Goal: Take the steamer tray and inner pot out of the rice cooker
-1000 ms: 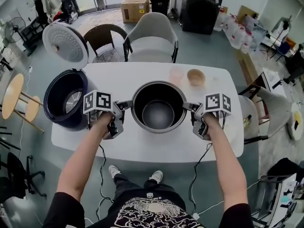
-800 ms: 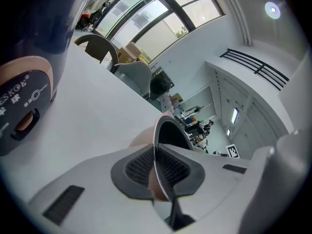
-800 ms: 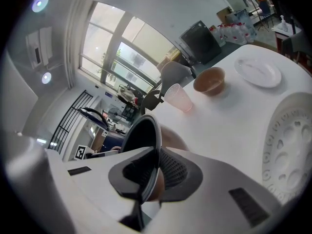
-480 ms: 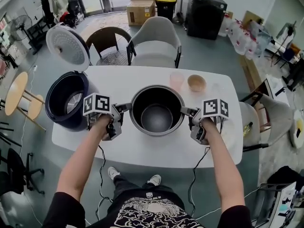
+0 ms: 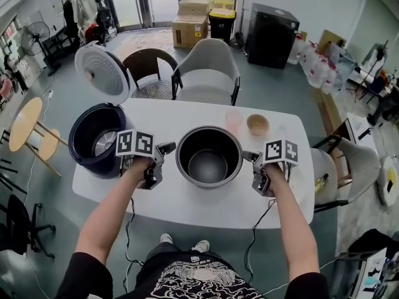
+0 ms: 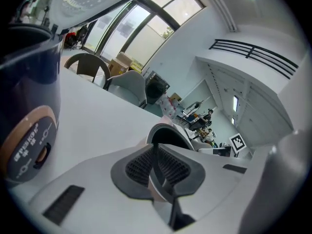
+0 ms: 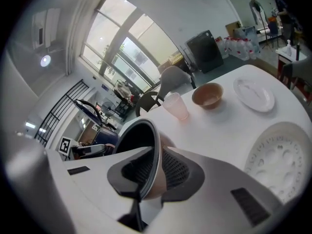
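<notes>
The metal inner pot (image 5: 209,156) stands on the white table (image 5: 187,198), out of the dark blue rice cooker (image 5: 93,139), whose lid (image 5: 103,73) is up. My left gripper (image 5: 167,148) is shut on the pot's left rim (image 6: 157,130), which runs as a thin edge between its pads. On the opposite side, the right rim (image 7: 155,145) sits between the pads of my right gripper (image 5: 252,159), whose jaws are opening. The white perforated steamer tray (image 7: 280,160) lies flat on the table to the right of that gripper.
A pink cup (image 5: 233,118) and a brown bowl (image 5: 257,124) stand behind the pot, and a small white plate (image 7: 253,94) lies beside the bowl. Two chairs (image 5: 209,73) stand at the table's far edge. A wooden stool (image 5: 28,126) is left of the cooker.
My left gripper has risen a little at the pot's left rim. The right gripper stays at the right rim. The head view has shifted slightly.
</notes>
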Tool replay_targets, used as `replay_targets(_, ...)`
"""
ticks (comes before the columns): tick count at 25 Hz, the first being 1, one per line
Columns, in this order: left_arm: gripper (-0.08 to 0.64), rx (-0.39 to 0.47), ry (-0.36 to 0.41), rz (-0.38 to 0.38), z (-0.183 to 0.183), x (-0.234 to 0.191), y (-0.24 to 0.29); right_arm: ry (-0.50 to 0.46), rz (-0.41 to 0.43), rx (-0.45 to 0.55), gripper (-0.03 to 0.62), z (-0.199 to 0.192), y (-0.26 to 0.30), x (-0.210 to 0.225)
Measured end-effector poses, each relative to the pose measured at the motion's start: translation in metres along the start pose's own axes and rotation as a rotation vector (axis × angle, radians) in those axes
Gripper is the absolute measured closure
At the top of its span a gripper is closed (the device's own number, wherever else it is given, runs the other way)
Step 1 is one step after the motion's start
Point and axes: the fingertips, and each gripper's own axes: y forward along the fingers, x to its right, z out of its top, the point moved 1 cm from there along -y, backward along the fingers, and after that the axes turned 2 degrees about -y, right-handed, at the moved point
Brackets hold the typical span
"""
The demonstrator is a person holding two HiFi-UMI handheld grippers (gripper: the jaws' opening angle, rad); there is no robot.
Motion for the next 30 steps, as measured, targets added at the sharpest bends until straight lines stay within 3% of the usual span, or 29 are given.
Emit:
replay_targets(4, 0.523, 0.034, 0.119, -0.001, 0.02, 0.024, -0.025, -0.065, -0.031, 0.074, 0.523, 0.013, -0.019, -0.032)
replay_targets(11, 0.526, 0.164, 0.338, -0.009, 0.057, 0.072, -0.081, -0.267, -0.07, 0.283, 0.546, 0.04, -0.056, -0.135)
replay_targets(21, 0.542, 0.334, 0.617, 0.043, 0.08, 0.089, -0.181, -0.49, -0.147, 0.484, 0.578, 0.018, -0.079, -0.263)
replay_targets(30, 0.548, 0.451, 0.744, 0.042, 0.067, 0.09, -0.216, -0.632, -0.223, 0.68, 0.578, -0.009, -0.095, -0.305)
